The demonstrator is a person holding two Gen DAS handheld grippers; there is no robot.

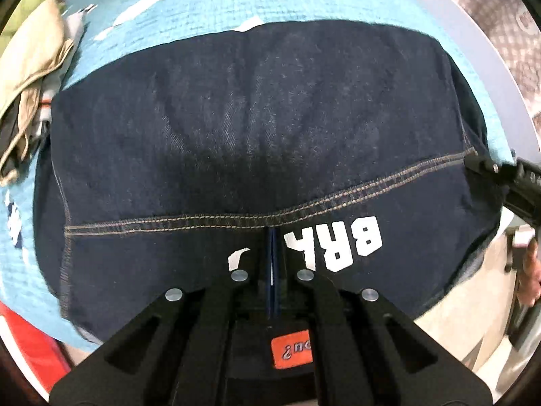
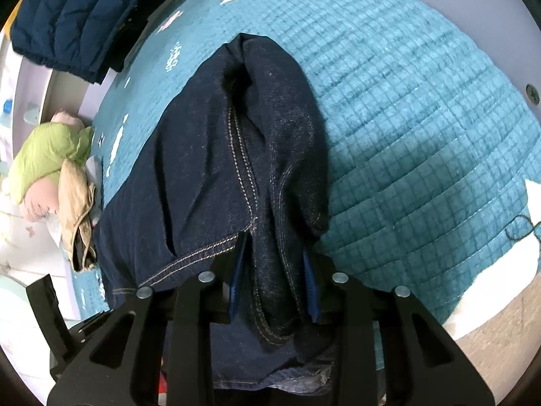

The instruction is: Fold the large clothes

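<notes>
The dark denim garment (image 1: 257, 128) lies across the teal quilted bed cover (image 2: 422, 128), reaching to the cover's near edge, with a hem of tan double stitching running across it and white letters showing below that hem close to you. From the right wrist view the cloth is already doubled into thick layers, its far end rounded over in a fold.

Your left gripper (image 1: 273, 253) has its blue pads pressed nearly together; whether a thin edge of the denim is caught between them you cannot tell from here, since the tips only meet the hem line. Your right gripper (image 2: 275, 270) stands wider, its two blue pads on either side of a thick bunch of denim at the garment's right end, so it is pinching that bundle.

You look to be partway through a fold, holding the near edge at two points, probably ready to carry it over the far part. For that, lift both ends evenly and keep the hem straight between them, or the heavy layers will sag and skew.

At the cover's left edge lie a beige cloth (image 1: 30, 77) and a green bundle (image 2: 47, 159); a navy quilted jacket (image 2: 77, 10) hangs by the far left corner. Keep the fold away from them.
</notes>
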